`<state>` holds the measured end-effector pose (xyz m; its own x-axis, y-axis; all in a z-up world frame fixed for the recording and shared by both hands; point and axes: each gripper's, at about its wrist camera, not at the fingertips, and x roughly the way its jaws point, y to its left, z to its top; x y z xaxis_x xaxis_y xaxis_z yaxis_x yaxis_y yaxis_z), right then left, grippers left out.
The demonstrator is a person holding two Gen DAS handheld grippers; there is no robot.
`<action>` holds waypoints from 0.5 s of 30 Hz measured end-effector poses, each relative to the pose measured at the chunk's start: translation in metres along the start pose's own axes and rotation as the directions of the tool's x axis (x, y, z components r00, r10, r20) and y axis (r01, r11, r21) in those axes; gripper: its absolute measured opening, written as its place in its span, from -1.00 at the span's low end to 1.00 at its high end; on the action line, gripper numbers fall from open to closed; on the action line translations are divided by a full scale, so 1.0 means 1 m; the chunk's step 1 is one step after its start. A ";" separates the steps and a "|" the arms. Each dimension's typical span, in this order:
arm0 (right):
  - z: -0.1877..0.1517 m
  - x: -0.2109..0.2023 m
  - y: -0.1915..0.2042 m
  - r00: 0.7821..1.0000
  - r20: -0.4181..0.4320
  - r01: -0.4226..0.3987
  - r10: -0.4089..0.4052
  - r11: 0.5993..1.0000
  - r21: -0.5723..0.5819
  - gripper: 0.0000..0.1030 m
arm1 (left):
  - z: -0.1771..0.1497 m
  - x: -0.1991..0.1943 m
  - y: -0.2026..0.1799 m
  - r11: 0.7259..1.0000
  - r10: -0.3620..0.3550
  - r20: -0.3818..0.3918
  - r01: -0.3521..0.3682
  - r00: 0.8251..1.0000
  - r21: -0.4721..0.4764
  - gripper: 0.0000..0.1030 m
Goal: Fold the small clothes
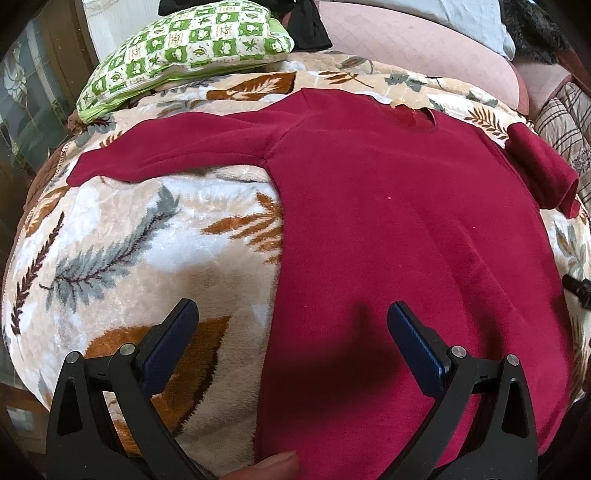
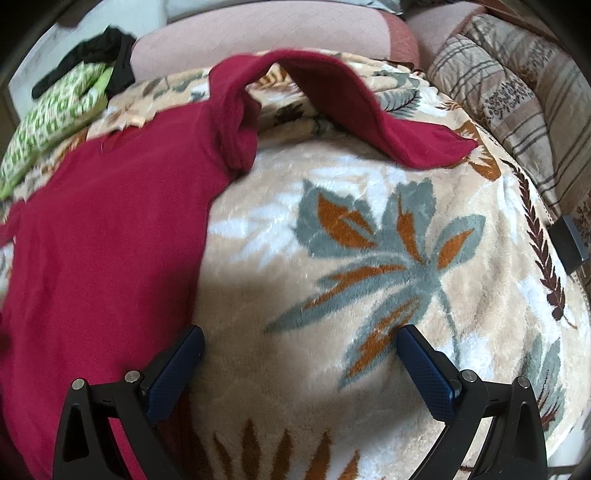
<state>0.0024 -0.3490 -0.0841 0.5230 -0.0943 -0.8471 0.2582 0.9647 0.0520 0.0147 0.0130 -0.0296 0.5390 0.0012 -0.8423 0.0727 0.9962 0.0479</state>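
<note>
A dark red long-sleeved top (image 1: 388, 229) lies flat on a leaf-patterned blanket (image 1: 147, 240). Its left sleeve (image 1: 177, 147) stretches out straight; its right sleeve (image 1: 543, 173) is bunched. My left gripper (image 1: 291, 314) is open and empty, hovering over the top's lower left edge. In the right wrist view the top (image 2: 103, 229) lies at the left and its right sleeve (image 2: 369, 110) arches loosely over the blanket (image 2: 351, 240). My right gripper (image 2: 299, 336) is open and empty, just right of the top's lower edge.
A green-and-white checked pillow (image 1: 184, 48) lies at the far left with black cloth (image 1: 306, 26) behind it. A pink cushion (image 1: 406, 40) sits at the back. A striped plaid blanket (image 2: 517, 92) lies at the right. A thumb (image 1: 273, 465) shows at the bottom edge.
</note>
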 end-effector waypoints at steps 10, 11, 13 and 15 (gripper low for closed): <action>0.019 -0.028 0.012 0.987 0.156 -0.051 0.042 0.997 0.052 1.00 | 0.024 -0.030 0.030 0.993 -0.080 0.106 0.088 0.991 -0.079 0.99; 0.019 -0.027 0.013 0.987 0.151 -0.056 0.048 0.997 0.050 1.00 | 0.028 -0.032 0.033 0.990 -0.107 0.107 0.116 0.989 -0.082 0.99; 0.022 -0.021 0.017 0.990 0.130 -0.061 0.055 0.997 0.041 1.00 | 0.036 -0.027 0.035 0.987 -0.147 0.043 0.149 0.988 -0.052 0.99; 0.023 -0.015 0.019 0.992 0.114 -0.056 0.052 0.998 0.031 1.00 | 0.042 -0.027 0.035 0.987 -0.158 0.014 0.158 0.987 -0.016 0.99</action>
<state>0.0184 -0.3348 -0.0577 0.6250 -0.0714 -0.7774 0.2539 0.9602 0.1160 0.0381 0.0444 0.0172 0.5326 -0.1575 -0.8316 0.1436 0.9851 -0.0946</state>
